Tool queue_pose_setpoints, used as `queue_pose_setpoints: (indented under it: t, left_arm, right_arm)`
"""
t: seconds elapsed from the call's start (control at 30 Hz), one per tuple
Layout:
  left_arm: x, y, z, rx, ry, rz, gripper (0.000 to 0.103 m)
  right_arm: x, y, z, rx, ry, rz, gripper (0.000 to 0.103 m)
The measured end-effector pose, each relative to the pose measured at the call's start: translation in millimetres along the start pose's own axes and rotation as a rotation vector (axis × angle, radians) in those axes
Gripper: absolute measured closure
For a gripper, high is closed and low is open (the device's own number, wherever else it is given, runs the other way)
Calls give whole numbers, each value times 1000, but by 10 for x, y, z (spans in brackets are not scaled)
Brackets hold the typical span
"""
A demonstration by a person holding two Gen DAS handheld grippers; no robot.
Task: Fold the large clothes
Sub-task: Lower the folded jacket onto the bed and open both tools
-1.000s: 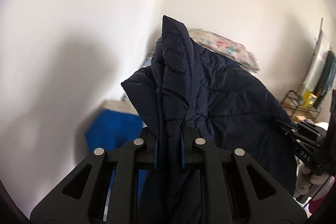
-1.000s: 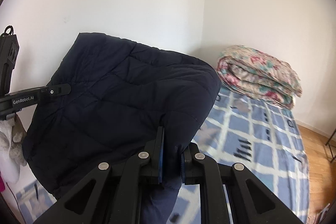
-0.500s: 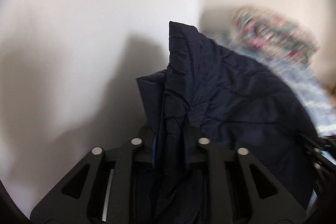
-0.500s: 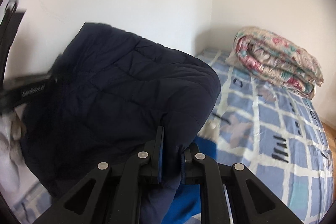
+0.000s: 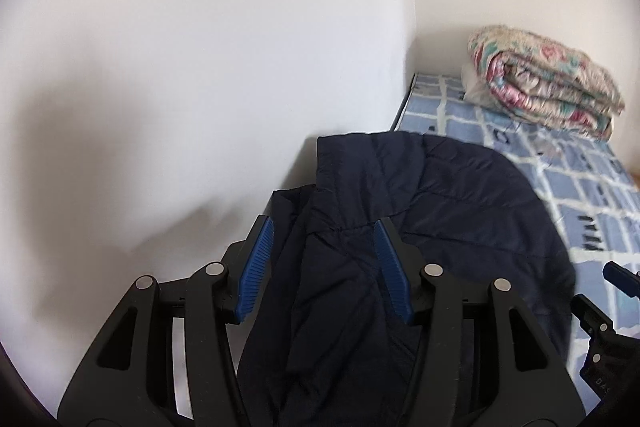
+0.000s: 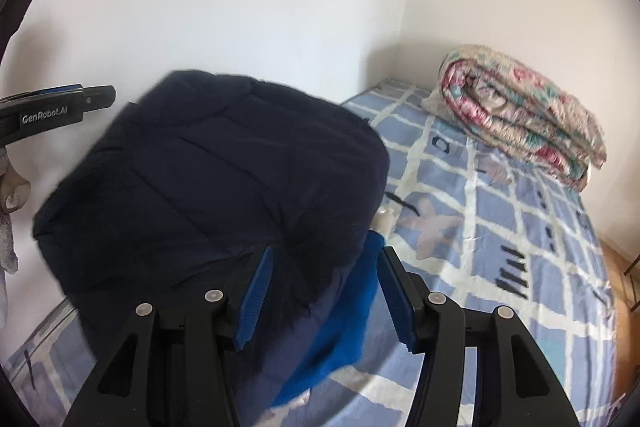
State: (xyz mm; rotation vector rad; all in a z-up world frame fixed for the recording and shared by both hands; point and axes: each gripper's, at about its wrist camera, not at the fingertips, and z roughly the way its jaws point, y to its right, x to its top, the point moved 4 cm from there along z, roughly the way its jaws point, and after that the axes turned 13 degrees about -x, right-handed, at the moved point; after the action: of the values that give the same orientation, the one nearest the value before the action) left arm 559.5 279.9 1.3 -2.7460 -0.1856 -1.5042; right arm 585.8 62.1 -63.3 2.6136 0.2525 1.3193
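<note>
Navy quilted nylon fills the lower half of both views: the jacket (image 5: 440,211) lies bunched on the bed (image 6: 500,227), close against the white wall (image 5: 200,67), with a bright blue garment (image 6: 352,307) showing under its near edge. I judge I am at the release of a fold, the jacket set down and both tools letting go.

My left hand-held gripper (image 5: 324,239) has its jaws spread wide, the blue ribbed pads (image 5: 256,267) standing clear on either side of a ridge of fabric that sits between them without being pinched. My right hand-held gripper (image 6: 324,267) is spread too, its pads flanking the jacket's rounded near corner and the blue garment, gripping neither.

Both tools point forward and slightly down over the bed, side by side; the left one shows at the left edge of the right wrist view, beside the jacket.

Next, I think I need to back both tools off without dragging the slippery shell, then find a fresh edge to pinch for the following fold. A rolled floral quilt (image 6: 520,123) rests well apart at the far end.
</note>
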Motion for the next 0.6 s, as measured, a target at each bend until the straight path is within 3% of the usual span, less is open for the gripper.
queue_pose_setpoints:
  t: [0.23, 0.6]
  left_arm:
    - [-18, 189, -779, -48, 32, 11, 48]
    - [-111, 551, -2589, -189, 116, 16, 48]
  right_arm:
    - [17, 226, -756, 36, 35, 39, 46]
    - [-232, 867, -2416, 51, 119, 103, 46]
